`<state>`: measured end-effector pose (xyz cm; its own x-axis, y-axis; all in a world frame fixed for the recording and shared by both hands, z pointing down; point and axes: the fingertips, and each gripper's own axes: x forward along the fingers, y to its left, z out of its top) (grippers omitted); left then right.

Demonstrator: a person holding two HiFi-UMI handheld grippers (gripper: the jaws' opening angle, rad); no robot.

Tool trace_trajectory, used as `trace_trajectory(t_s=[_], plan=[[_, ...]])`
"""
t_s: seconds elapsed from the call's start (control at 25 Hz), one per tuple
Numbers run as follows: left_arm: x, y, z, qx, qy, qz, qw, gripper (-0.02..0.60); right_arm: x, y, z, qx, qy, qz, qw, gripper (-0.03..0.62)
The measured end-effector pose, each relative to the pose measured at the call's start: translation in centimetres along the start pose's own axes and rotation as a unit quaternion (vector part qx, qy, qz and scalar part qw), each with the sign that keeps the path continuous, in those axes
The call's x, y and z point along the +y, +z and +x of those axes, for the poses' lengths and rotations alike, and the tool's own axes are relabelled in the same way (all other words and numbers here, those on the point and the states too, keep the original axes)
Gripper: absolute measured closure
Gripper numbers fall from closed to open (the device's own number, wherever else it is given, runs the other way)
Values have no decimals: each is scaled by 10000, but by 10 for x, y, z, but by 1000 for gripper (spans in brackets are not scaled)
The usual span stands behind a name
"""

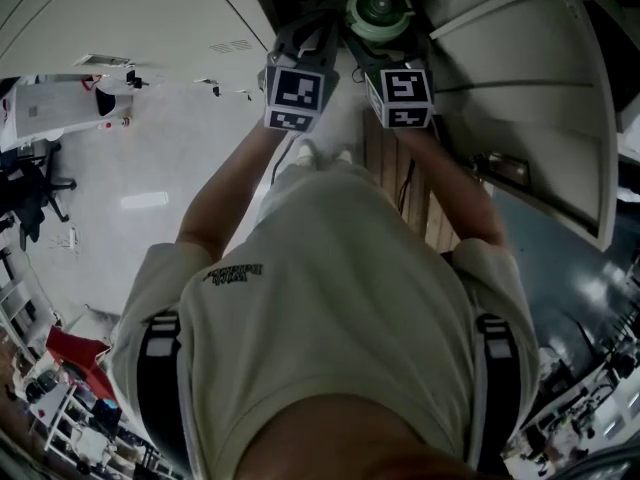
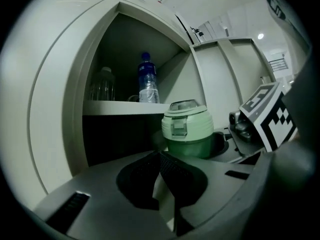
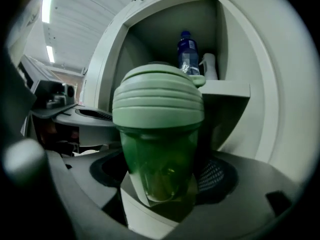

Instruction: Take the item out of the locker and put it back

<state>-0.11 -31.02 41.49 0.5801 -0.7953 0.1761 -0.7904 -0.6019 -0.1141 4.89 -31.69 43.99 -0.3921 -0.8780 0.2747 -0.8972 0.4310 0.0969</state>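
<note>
Transport is the step in hand, as I judge it. The right gripper point(image 3: 160, 181) pinches the green jug point(image 3: 157, 114) low on its translucent body, its jaws spread wide to either side, and the jug stands upright with its pale ribbed lid on top. Beside it the left gripper point(image 2: 161, 159) has its dark pads pressed together with nothing between them, so it carries no share of the load. The jug rests on no surface; it hangs at the mouth of the locker point(image 2: 60, 84), and whether it has passed the threshold cannot be told. Behind the jug the opening below the shelf point(image 2: 120, 106) is dark, and its floor is not visible. On the shelf stand a blue-capped bottle point(image 2: 148, 81) and a clear bottle point(image 2: 103, 84), near each other. The locker door point(image 1: 540, 118) is swung wide on the right. Whether this is the way out or the way back the views do not settle. If back, the next move calls for carrying the jug level and upright under the shelf edge, setting it down, and only then spreading the right jaws. The closed left gripper should stay clear of the jug's side.
</note>
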Motion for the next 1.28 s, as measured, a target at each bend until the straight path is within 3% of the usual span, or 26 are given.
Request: trace_trajectory(t_s=[0.6,1.28], plan=[[11,-35,32,358,80,-291,9989,569,-7,-44,41,514,-206,435,9975,195],[10,-52,30,566,126,-435,9974,569,-10,-52,46,599,-211,774,9950,184]])
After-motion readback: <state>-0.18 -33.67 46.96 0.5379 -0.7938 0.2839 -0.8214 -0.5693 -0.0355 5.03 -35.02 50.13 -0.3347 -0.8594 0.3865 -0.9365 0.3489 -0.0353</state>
